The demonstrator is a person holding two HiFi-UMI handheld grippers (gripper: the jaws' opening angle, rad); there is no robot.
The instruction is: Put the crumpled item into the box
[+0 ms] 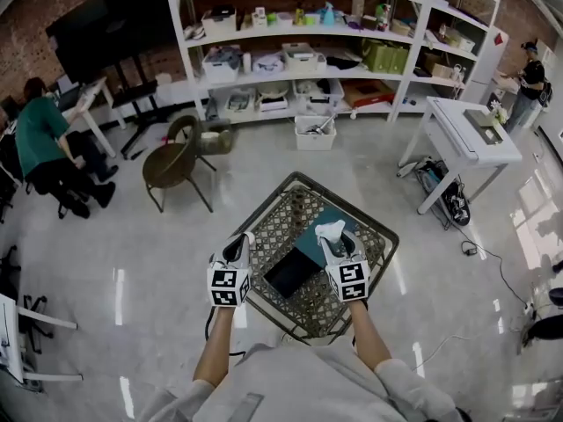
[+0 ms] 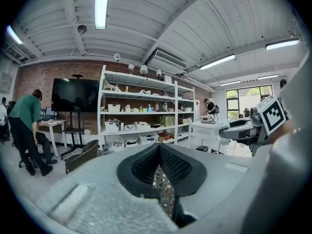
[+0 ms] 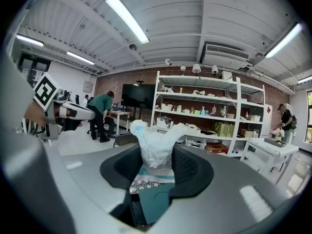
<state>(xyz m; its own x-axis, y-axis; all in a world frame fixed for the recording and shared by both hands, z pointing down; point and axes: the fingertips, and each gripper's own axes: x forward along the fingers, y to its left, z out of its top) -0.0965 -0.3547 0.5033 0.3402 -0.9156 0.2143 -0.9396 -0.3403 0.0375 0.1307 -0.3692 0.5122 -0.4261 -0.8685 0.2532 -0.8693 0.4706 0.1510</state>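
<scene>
A lab or workshop is indicated: white shelving [image 1: 299, 76] is stocked with bins [image 1: 220, 64], a large screen [image 1: 106, 25] is stood against a brick wall [image 1: 22, 51], under tube lights [image 2: 101, 6].

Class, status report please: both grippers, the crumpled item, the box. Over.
Right gripper shut on crumpled item, held over the box. Left gripper shut, empty, beside the box. Nothing in the way.

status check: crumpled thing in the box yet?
Not yet.
Done: the pickup. The right hand-held gripper is shut on the crumpled white item.
In hand: the item is held above the open box, not inside it.
Left: lower it in and release.
The left hand-held gripper is shut and empty.
</scene>
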